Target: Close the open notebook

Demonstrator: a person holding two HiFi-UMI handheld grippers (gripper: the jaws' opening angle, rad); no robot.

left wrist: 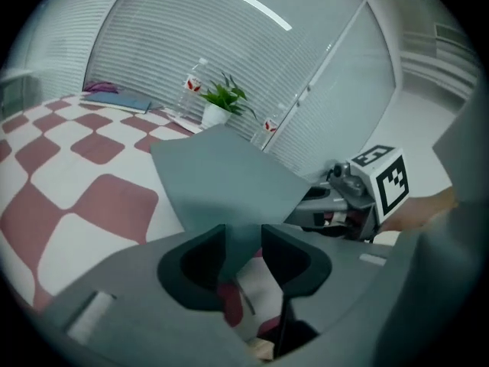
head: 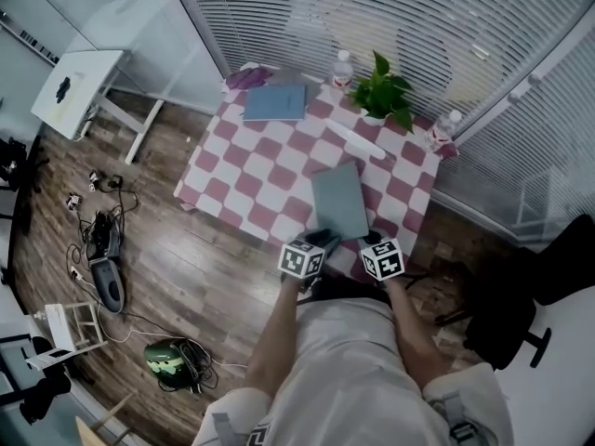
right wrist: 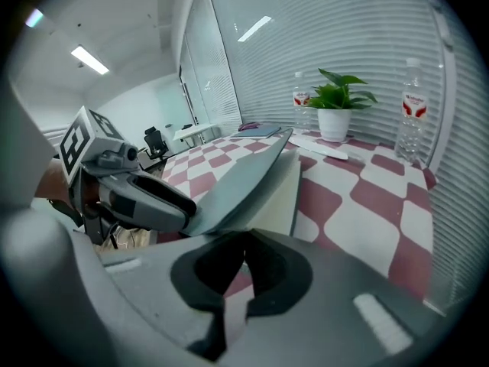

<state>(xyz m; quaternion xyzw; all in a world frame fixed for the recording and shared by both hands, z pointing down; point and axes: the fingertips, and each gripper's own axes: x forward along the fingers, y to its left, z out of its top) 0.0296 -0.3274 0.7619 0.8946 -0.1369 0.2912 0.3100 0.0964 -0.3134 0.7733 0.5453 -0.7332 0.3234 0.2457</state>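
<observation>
- Notebook (head: 339, 201): grey-green, lying on the near half of the table (head: 244, 186). Its near edge is close to the table's front edge, directly ahead of both grippers.
- Cover (right wrist: 243, 176): not flat. It stands at a slant above the cream page block (right wrist: 280, 196), and the right gripper view shows a gap between the two.
- Left gripper (left wrist: 244, 241): jaws spread. A corner of the cover dips into the gap between them, seen face-on, and the pads are not pinching it.
- Right gripper (right wrist: 244, 239): jaws pressed together at the tips. The tips sit right at the near edge of the cover. Whether that edge is nipped between them cannot be made out.
- Both grippers sit side by side and close together at the notebook's near edge. In the right gripper view, the left gripper lies just under the left part of the raised cover.
- Table surface: red-and-white checked cloth.
- Far side of the table:
  - A blue book (head: 275, 102) lies flat near the far-left corner.
  - A potted plant (head: 383, 91) stands right of it.
  - One water bottle (head: 343, 68) stands just left of the plant, and a second bottle (head: 443, 130) stands at the right corner.
  - A white strip-like object (head: 358, 139) lies between the plant and the notebook. What it is cannot be told.
- Surroundings: wooden floor (head: 214, 277) with cables (head: 102, 240) at the left, and slatted blinds (head: 418, 17) behind the table.
</observation>
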